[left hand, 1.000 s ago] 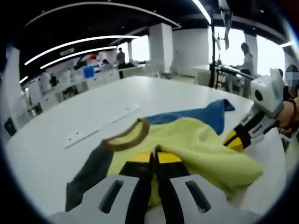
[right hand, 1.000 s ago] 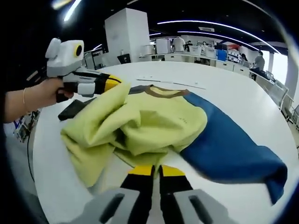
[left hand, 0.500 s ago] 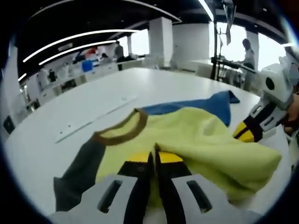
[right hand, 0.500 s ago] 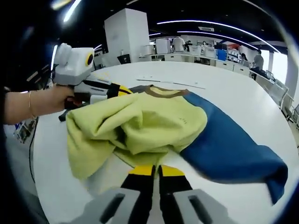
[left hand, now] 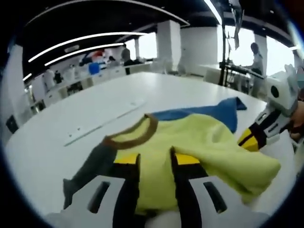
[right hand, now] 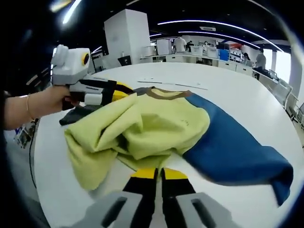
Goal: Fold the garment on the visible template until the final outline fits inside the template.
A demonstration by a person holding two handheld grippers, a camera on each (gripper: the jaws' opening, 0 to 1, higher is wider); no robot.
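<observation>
The garment (right hand: pixel 156 130), a sweatshirt with a yellow body, a brown collar (left hand: pixel 130 135), a grey sleeve (left hand: pixel 90 166) and a blue sleeve (right hand: pixel 232 152), is seen bunched on the white table (right hand: pixel 228 90); all places below are given relative to it. No template outline can be made out beneath it.

At the garment's grey-sleeve side, the left gripper (left hand: pixel 154 164) is seen with its jaws parted and yellow cloth lying between them. Half a second ago these jaws were closed together on the fabric, so the fold has evidently just been let go; whether the cloth is still touched cannot be told. In the right gripper view the left gripper (right hand: pixel 121 88) is seen at the garment's far edge, beside the collar.

At the garment's near hem, the right gripper (right hand: pixel 158 173) is seen with its jaws closed together, as before; whether cloth is pinched cannot be told.

The body is judged to be only loosely doubled over, the blue sleeve remaining spread wide, so further folds are thought to be needed.
</observation>
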